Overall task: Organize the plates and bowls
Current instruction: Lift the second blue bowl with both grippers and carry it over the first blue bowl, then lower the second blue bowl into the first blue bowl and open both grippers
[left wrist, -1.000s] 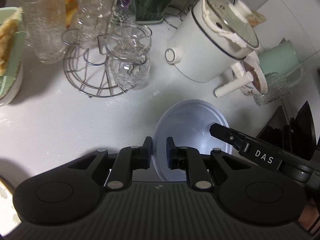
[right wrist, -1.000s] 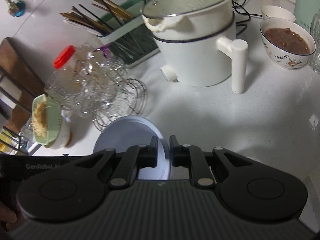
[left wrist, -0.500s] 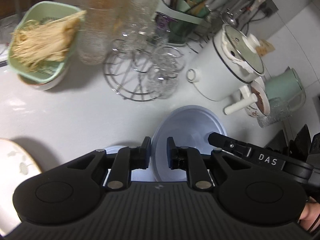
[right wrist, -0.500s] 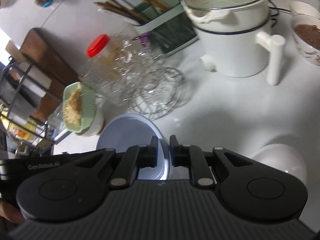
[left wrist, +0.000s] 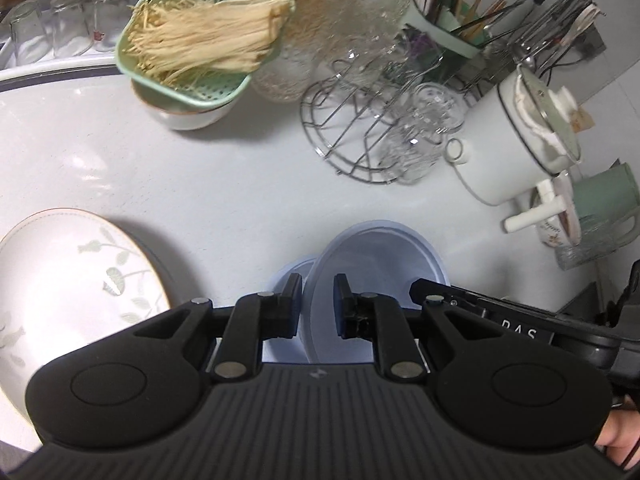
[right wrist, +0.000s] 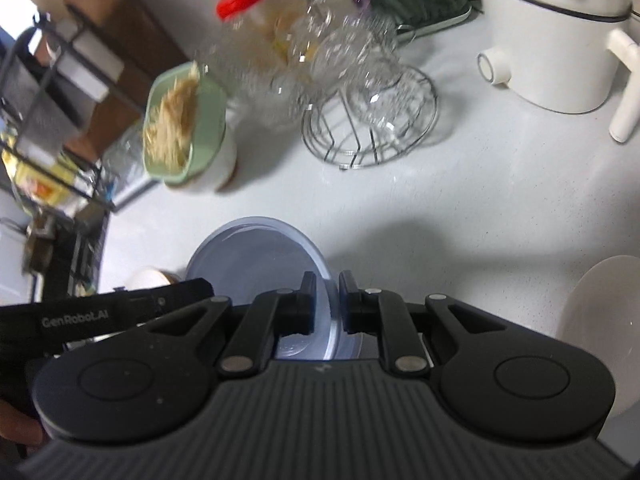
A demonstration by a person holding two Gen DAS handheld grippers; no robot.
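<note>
The white leaf-patterned plate (left wrist: 68,280) lies flat on the counter (left wrist: 240,184) just left of the left claw (left wrist: 317,304). Between both claws hangs the blue bowl (left wrist: 376,256), each pinching its rim; the right claw (right wrist: 326,304) grips the opposite side.

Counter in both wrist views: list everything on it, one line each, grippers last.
Blue bowl: one, pale blue, held above the counter by both grippers.
Plate: one, white with leaf pattern, left near edge.
Strainer: one, green, holding pale noodle-like strands, resting on a white bowl.
Jar: one, clear with red lid, at the back.
Wire rack: one, metal, holding clear glasses.
Pot: one, white, lidded, right.
Utensil holder: one, green, back.
Mug: one, green, far right.
Left gripper: shut on the bowl rim.
Right gripper: shut on the bowl rim.
</note>
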